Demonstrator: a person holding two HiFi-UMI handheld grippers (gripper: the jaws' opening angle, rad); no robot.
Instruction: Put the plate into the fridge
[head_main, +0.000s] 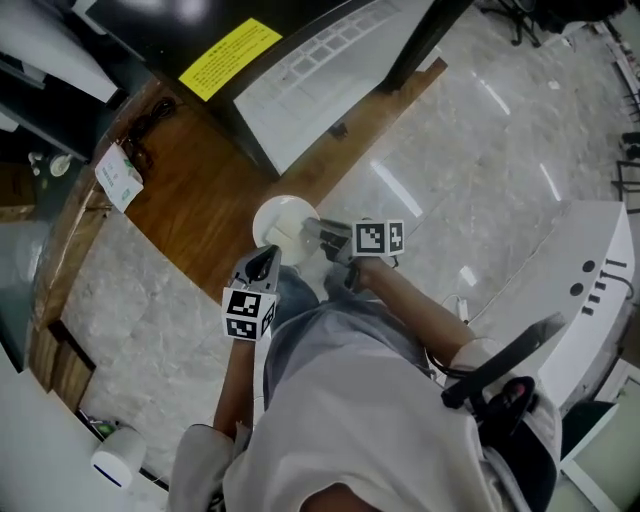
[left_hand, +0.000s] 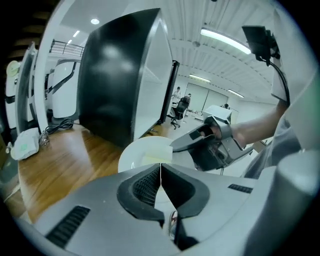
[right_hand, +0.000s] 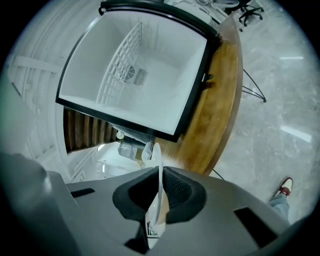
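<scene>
My right gripper (head_main: 318, 232) is shut on the rim of a white plate (head_main: 283, 222), which it holds over the edge of the wooden counter (head_main: 190, 200). In the right gripper view the plate (right_hand: 160, 170) shows edge-on between the closed pads of the right gripper (right_hand: 160, 176). Beyond it stands the black fridge (right_hand: 135, 75), its door open and its white inside with a wire shelf showing. My left gripper (head_main: 266, 260) is shut and empty, just beside the plate's near edge. The left gripper view shows the left gripper (left_hand: 160, 172), with the plate (left_hand: 145, 150) and the right gripper (left_hand: 210, 142) past it.
The fridge (head_main: 320, 70) stands on the counter at the top of the head view, with a yellow label (head_main: 230, 55) on its top. A white packet (head_main: 120, 175) lies on the counter at the left. Grey marble floor (head_main: 480, 150) spreads to the right, beside a white machine (head_main: 590, 290).
</scene>
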